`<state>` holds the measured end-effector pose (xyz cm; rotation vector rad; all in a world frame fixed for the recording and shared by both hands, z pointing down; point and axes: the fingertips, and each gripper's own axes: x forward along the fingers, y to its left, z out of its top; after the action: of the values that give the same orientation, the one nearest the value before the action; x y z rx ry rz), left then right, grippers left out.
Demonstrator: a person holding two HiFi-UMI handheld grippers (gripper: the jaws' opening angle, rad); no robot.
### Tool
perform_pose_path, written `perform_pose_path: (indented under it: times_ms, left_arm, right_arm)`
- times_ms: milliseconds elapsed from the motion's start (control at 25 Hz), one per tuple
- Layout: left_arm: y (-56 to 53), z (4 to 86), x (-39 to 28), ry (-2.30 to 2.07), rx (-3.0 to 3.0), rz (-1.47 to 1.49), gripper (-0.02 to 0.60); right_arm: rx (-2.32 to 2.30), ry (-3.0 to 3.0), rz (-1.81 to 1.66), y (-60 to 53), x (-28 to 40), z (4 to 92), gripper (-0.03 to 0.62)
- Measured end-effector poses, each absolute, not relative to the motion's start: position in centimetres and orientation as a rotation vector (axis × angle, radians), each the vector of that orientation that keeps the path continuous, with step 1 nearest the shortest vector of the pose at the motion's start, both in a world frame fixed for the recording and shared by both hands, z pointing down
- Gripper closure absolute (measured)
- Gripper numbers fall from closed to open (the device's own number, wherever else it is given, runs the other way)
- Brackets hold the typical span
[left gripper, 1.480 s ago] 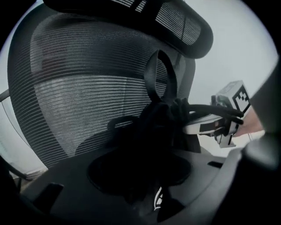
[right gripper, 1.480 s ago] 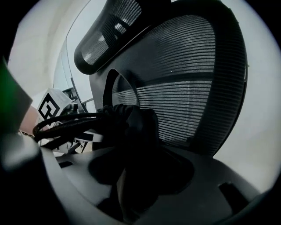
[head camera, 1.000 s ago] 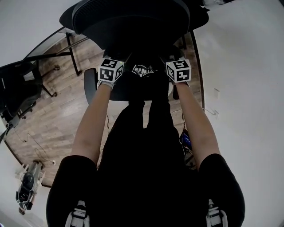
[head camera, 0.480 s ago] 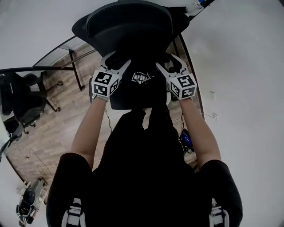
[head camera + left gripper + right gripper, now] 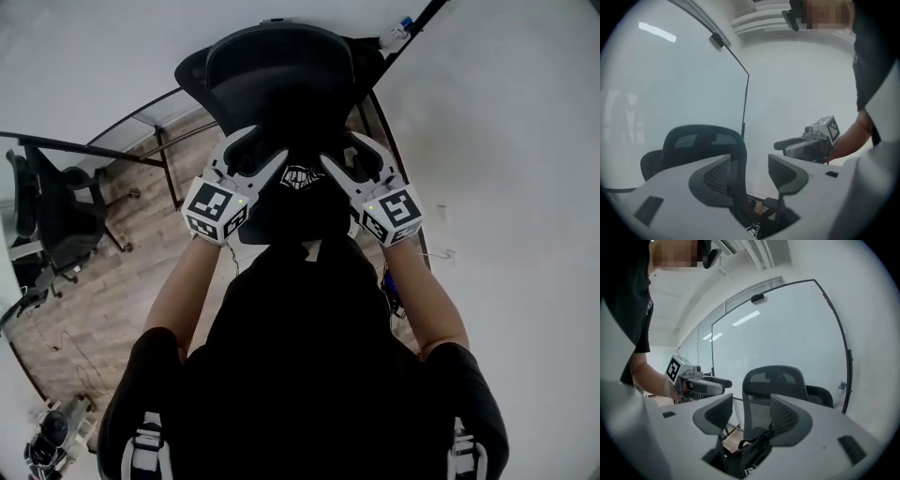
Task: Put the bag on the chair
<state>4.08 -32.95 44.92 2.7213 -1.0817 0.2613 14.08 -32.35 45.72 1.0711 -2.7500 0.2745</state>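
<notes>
Bag: the black bag (image 5: 302, 176) with a white print lies on the seat of the chair (image 5: 281, 70), in front of its mesh back.
Bag to left gripper: the left gripper (image 5: 750, 171) sits higher than the bag, by its left side and apart from it. In the left gripper view only a dark bit of the bag shows at the bottom of the gap.
Left jaws: apart, with bare pads and nothing clamped.
Bag to right gripper: the right gripper (image 5: 751, 412) sits higher than the bag, by its right side. In the right gripper view the bag and a strap show low in the gap, not pressed by the pads.
Right jaws: wide apart, having just closed a little, and gripping nothing.
Both grippers: their tips angle toward each other over the seat.
Surroundings: a wooden floor (image 5: 122, 272), with a second dark chair (image 5: 56, 211) well apart on the left.
</notes>
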Motion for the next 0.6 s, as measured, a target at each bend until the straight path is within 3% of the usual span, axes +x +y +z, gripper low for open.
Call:
perform_pose_path:
  times_ms: [120,240,480,600]
  left_arm:
    - [-31.0,42.0,4.5,-1.055,2.788,0.239,0.336]
    - [-29.2,39.3,5.0,-1.034,2.831,0.184,0.360]
    - [-27.0,35.1,5.1,-1.064,2.881,0.081,0.448]
    - [-26.2,32.9,5.0,-1.101,2.930,0.008,0.523]
  right_arm:
    - [1.053,-2.801,0.210,-30.6,13.2,42.5,0.353]
    - [1.021,-2.810,0.067,-28.9,12.5,39.9,0.403]
    - [0.995,-2.904,-0.059,-26.6,11.2,35.0,0.501]
    - [1.026,-2.931,-0.046,-26.1,10.9,33.5,0.545]
